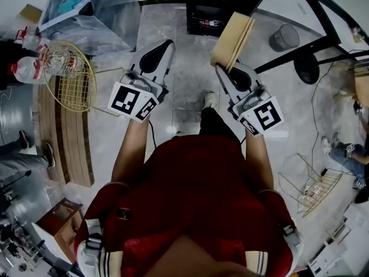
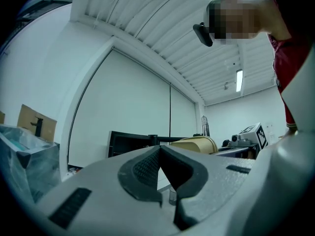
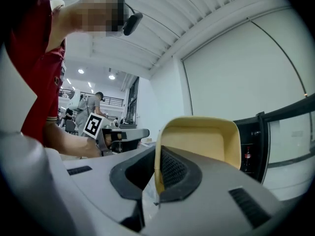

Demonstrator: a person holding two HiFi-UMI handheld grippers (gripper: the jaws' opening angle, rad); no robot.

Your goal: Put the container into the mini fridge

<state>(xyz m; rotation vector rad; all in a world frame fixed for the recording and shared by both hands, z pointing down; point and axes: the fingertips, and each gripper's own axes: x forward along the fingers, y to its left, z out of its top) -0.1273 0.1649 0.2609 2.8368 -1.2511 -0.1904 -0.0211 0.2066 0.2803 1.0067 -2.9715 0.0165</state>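
A shallow tan container (image 1: 233,37) stands on edge in my right gripper (image 1: 226,68), which is shut on its rim. In the right gripper view the container's (image 3: 199,142) thin wall is pinched between the pads of the right gripper (image 3: 158,156), hollow side toward the camera. The black mini fridge (image 1: 222,6) stands just ahead with its door (image 1: 300,13) swung open to the right. Its dark shelves (image 3: 255,144) show beyond the container. My left gripper (image 1: 168,44) hangs level beside it, jaws shut with nothing between them (image 2: 160,150). The left gripper view also shows the container (image 2: 196,144) and the fridge (image 2: 129,144).
A gold wire basket (image 1: 72,79) with plastic bottles (image 1: 34,65) rests on a wooden bench at the left. A plastic-wrapped box (image 1: 86,10) stands far left. A grey bucket (image 1: 284,37) sits behind the fridge door. Another wire basket (image 1: 311,186) and a seated person (image 1: 349,152) are at the right.
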